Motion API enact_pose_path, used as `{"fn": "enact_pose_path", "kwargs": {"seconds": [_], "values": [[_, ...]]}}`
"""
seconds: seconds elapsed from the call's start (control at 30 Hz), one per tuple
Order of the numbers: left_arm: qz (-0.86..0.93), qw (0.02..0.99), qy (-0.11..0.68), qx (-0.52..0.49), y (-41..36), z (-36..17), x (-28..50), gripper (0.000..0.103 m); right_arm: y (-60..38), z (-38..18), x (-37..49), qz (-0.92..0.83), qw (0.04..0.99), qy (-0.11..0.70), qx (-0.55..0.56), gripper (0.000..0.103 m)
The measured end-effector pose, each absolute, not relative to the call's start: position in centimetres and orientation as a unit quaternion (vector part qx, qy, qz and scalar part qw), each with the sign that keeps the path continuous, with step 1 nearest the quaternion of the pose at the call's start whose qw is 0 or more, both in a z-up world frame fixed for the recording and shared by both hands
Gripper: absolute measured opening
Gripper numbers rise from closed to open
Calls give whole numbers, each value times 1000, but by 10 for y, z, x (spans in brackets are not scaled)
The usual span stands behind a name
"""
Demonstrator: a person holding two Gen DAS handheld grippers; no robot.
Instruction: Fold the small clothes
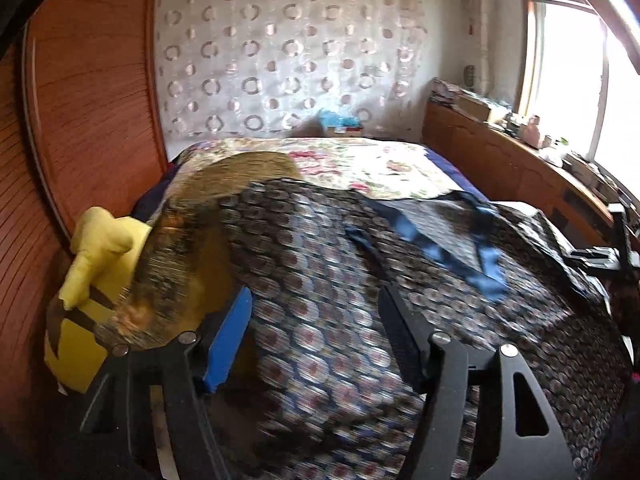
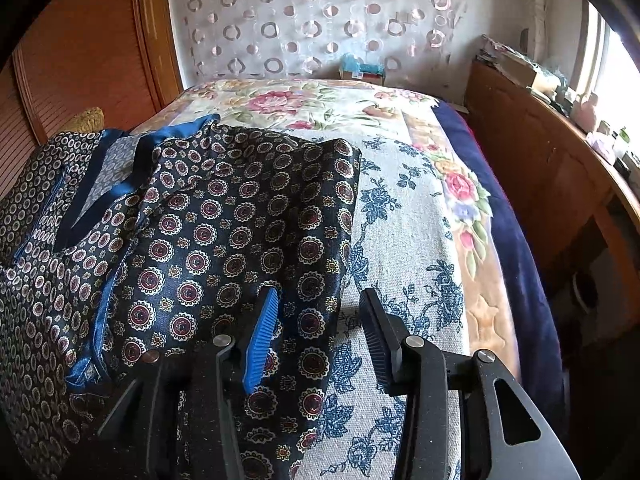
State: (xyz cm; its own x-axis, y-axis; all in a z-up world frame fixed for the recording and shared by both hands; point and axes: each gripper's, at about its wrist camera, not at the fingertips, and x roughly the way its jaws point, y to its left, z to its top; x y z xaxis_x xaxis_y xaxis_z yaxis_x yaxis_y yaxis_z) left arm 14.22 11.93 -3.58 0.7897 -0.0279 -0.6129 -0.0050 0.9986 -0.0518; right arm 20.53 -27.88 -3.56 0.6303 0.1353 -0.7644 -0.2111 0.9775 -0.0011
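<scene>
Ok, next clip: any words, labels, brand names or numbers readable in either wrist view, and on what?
None can be read.
Small box at the far edge of the bed: print on it, too small and blurred.
Items on the windowsill shelf: any labels too small.
Patterned garment: medallion print only, no lettering.

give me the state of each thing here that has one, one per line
patterned garment: spread on the bed, partly folded, blue lining showing
left gripper: jaws open over the garment, nothing gripped
right gripper: jaws open across the garment's edge, not pinching it
floral bedspread: laid flat
yellow plush toy: lying beside the garment
</scene>
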Motion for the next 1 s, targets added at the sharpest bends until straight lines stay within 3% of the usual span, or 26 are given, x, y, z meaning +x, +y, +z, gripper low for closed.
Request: {"fn": "enact_pose_path", "kwargs": {"seconds": [0.27, 1.0], "values": [[23, 936, 347, -46, 159, -41, 180, 59, -279, -36, 205, 96, 902, 418, -45, 45], [29, 913, 399, -79, 171, -58, 236, 58, -280, -37, 205, 97, 902, 418, -46, 46]]}}
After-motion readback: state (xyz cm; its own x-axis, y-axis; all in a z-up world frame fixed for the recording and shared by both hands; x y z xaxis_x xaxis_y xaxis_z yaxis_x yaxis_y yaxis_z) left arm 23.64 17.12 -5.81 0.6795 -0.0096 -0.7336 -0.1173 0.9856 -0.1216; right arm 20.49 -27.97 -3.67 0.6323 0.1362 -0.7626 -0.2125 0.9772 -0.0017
